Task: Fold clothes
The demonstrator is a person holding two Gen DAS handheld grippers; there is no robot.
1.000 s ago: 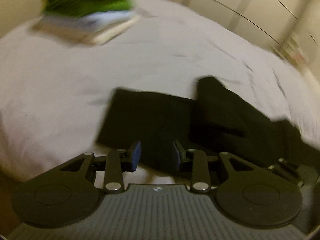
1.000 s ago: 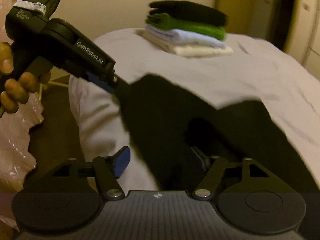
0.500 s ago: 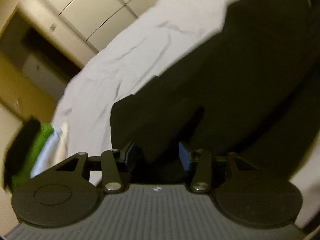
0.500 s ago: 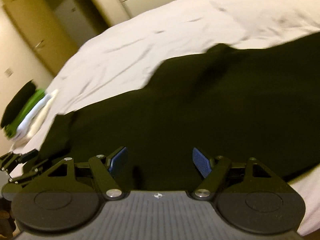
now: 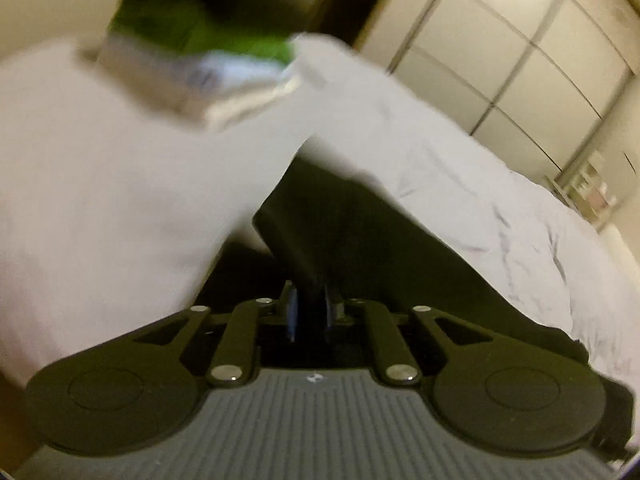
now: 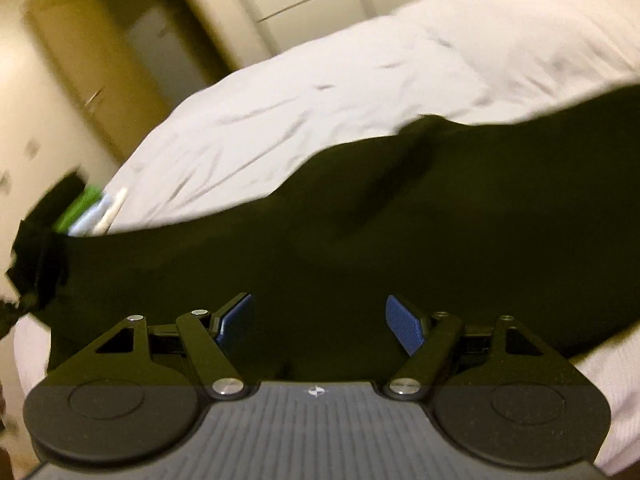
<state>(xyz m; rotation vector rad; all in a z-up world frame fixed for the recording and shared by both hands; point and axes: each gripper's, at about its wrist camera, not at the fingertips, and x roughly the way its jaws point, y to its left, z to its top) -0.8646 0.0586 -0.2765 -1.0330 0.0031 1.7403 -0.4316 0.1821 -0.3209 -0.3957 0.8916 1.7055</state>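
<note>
A black garment (image 5: 360,232) lies stretched across the white bed (image 5: 100,180). My left gripper (image 5: 310,308) is at the garment's near edge. Its jaws are closing, and a fold of the black cloth is pinched between the pads. In the right wrist view the same black garment (image 6: 400,220) runs across the frame from left to right. My right gripper (image 6: 320,320) hovers low over its near edge. It is open, and its blue pads (image 6: 404,322) stand wide apart with only cloth below them.
A stack of folded clothes (image 5: 200,52), black and green on top of white, sits at the bed's far corner and shows as the same stack (image 6: 80,208) at the left. Wardrobe doors (image 5: 520,60) line the wall beyond the bed. A brown door (image 6: 100,60) stands behind.
The left jaws have shut onto the garment's edge, and that view has swung back toward the stack. The right gripper swept along the garment, then held still, jaws wide.
</note>
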